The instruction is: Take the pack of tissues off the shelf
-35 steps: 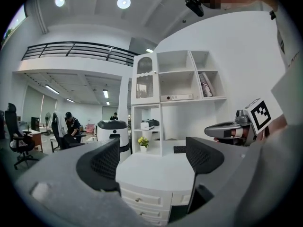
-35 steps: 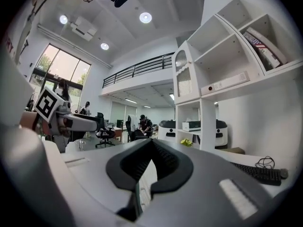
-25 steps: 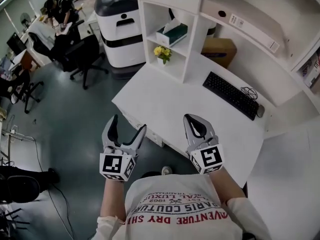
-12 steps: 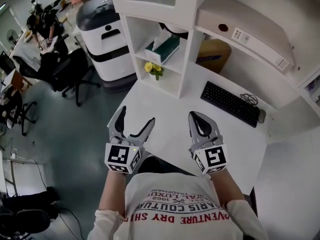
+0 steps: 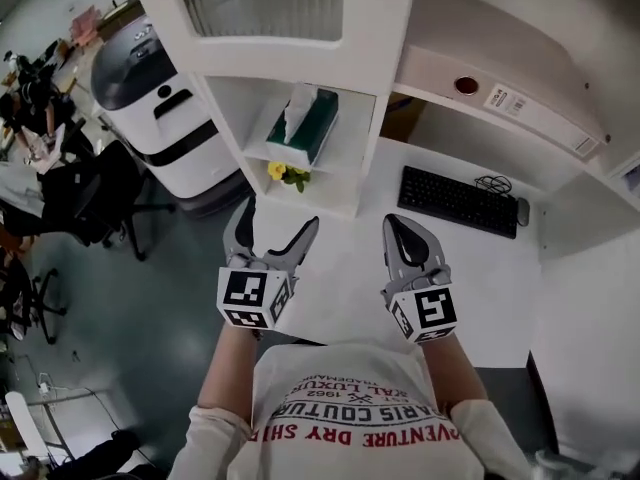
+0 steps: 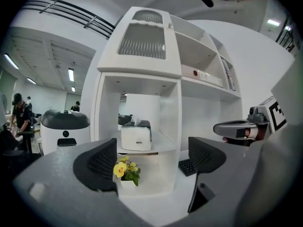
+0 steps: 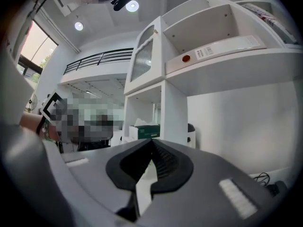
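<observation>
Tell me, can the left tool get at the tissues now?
Probably yes: the left tool, jaws opening and empty, faces the tissues on the open shelf; the flowers sit lower, nothing lies between.

The right tongs (image 7: 152,144) hide the pack of tissues' (image 7: 147,131) lower part; the label (image 5: 503,99), upper right in the head view, is unreadable.

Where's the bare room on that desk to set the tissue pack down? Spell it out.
Bare desk lies between the shelf unit and the keyboard, and along the near edge in front of the keyboard. Crowded: the keyboard's right end, with mouse and cable; the lower cubby holds the flower pot, under the tissue pack.
</observation>
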